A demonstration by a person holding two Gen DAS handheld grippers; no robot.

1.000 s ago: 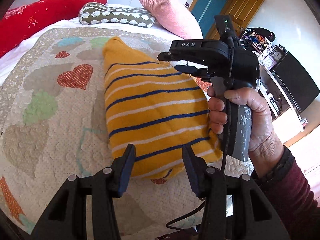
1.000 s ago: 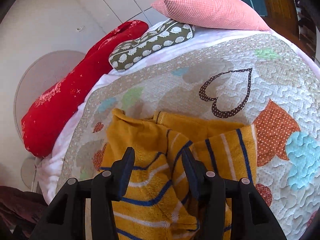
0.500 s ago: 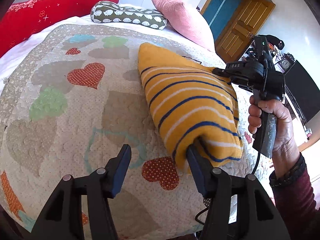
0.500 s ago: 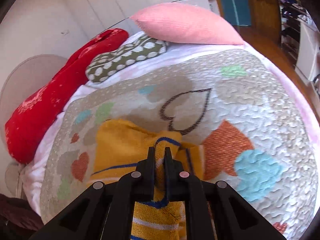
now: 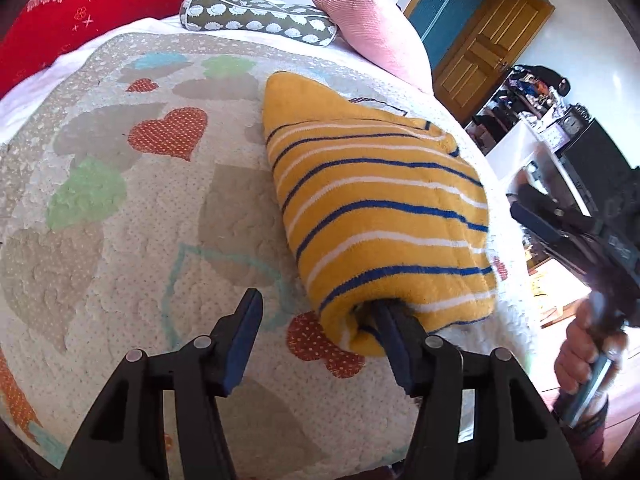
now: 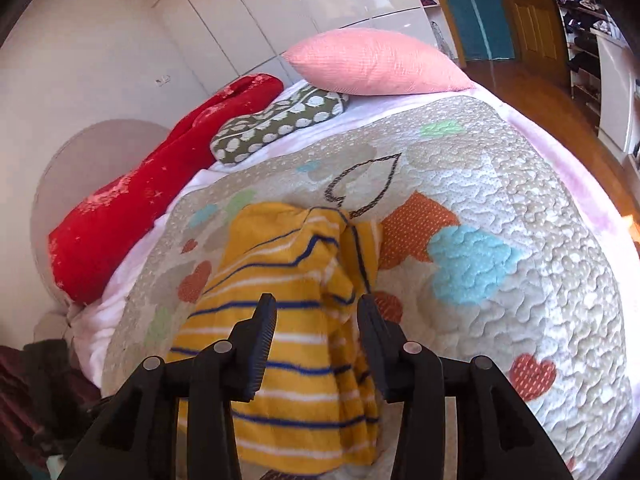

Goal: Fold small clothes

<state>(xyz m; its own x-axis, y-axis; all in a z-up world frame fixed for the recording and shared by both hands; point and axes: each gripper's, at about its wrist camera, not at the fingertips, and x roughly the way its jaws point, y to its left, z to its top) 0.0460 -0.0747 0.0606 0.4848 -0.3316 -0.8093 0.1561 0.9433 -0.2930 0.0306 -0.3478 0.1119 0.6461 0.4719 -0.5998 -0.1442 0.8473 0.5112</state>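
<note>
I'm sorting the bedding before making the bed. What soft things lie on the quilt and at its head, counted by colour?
Yellow striped garment: 1
Red cushion: 1
Pink pillow: 1
Olive spotted bolster: 1
Total: 4

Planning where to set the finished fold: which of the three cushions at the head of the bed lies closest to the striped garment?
The pink pillow: its lower edge comes nearest the yellow striped garment. The hedgehog-print bolster and the red cushion lie farther off.
</note>
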